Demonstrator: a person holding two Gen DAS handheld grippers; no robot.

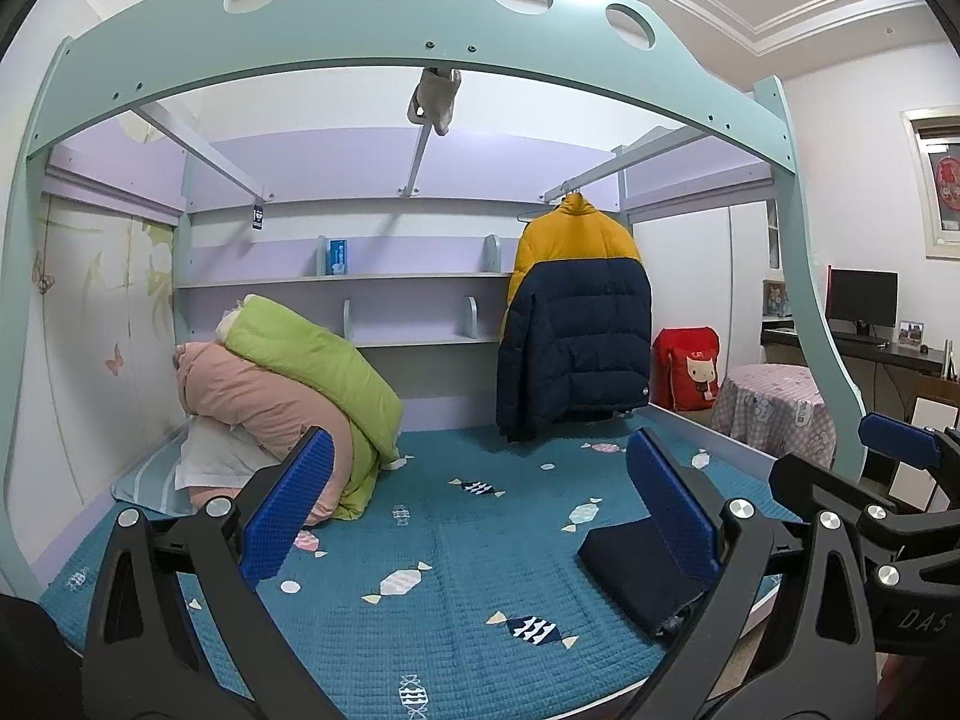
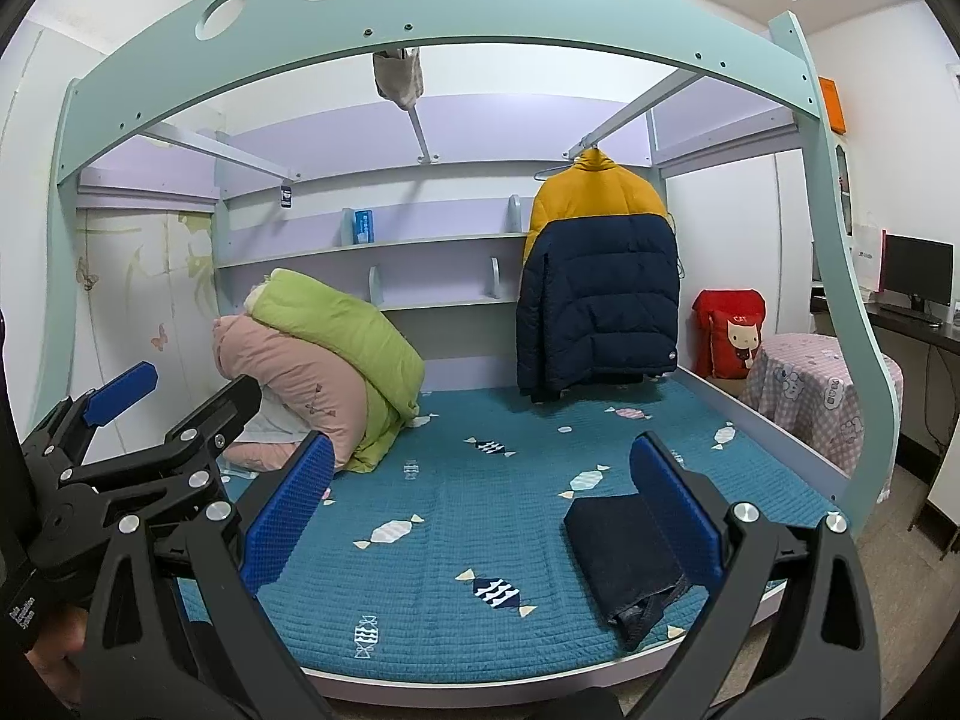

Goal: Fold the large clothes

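Note:
A yellow and navy puffer jacket [image 1: 576,330] [image 2: 600,276] hangs on a hanger from a rail at the back right of the bed. A folded dark navy garment [image 1: 636,576] [image 2: 630,558] lies on the blue quilted mattress [image 1: 456,588] [image 2: 456,516] near its front right edge. My left gripper [image 1: 480,516] is open above the front of the mattress, holding nothing. My right gripper [image 2: 480,510] is open too, empty, just right of the left one. Each gripper shows at the edge of the other's view.
Rolled green and pink quilts [image 1: 288,384] [image 2: 324,360] lean at the back left over a white pillow. Shelves [image 1: 342,282] line the back wall under a teal loft frame [image 1: 420,36]. A red cat cushion [image 2: 729,333], a covered stool [image 2: 810,396] and a desk with monitor [image 2: 918,276] stand right.

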